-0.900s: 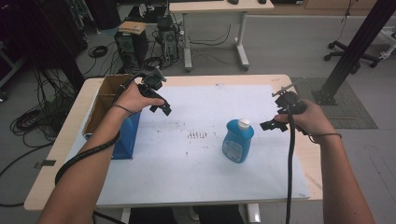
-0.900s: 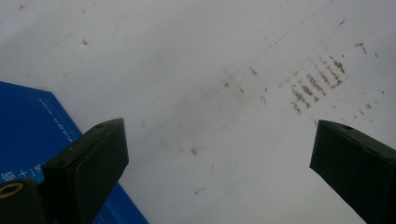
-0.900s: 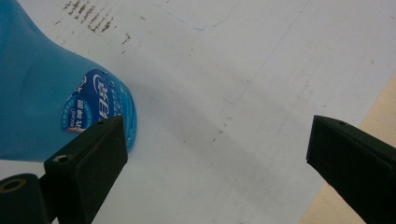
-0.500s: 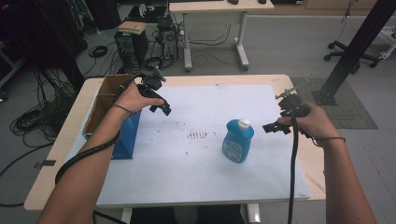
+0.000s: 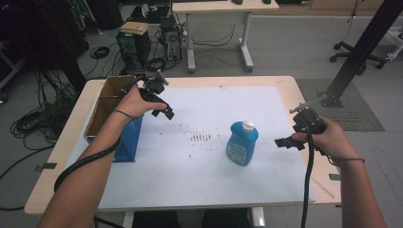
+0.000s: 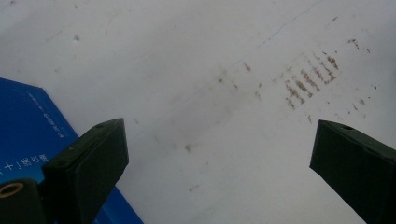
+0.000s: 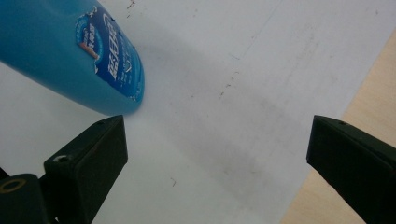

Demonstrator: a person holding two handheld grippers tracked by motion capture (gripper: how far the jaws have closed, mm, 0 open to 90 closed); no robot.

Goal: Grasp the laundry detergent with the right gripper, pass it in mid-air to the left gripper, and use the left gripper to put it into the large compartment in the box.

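- The desk (image 5: 285, 83) is pale wood, most of its top covered by a white sheet (image 5: 214, 180) marked with small brown smudges near the middle.
- A cardboard box (image 5: 102, 107) with blue outer sides stands open-topped along the desk's left edge, reaching towards the far left corner; in the left gripper view its blue side (image 6: 28, 126) fills the lower left.
- A blue detergent bottle (image 5: 241, 142) with a white cap stands upright on the sheet, right of the desk's middle and nearer the right edge than the left. In the right gripper view the bottle (image 7: 70, 51) lies ahead and left of the fingers, apart from them.
- The left gripper (image 5: 161, 111) is held above the sheet just beside the box's far right corner, well apart from the bottle. Its fingers (image 6: 88, 158) are spread wide with nothing between them.
- The right gripper (image 5: 285, 142) hovers near the desk's right edge, pointing at the bottle and close to it without touching. Its fingers (image 7: 88, 158) are also spread wide and hold nothing.
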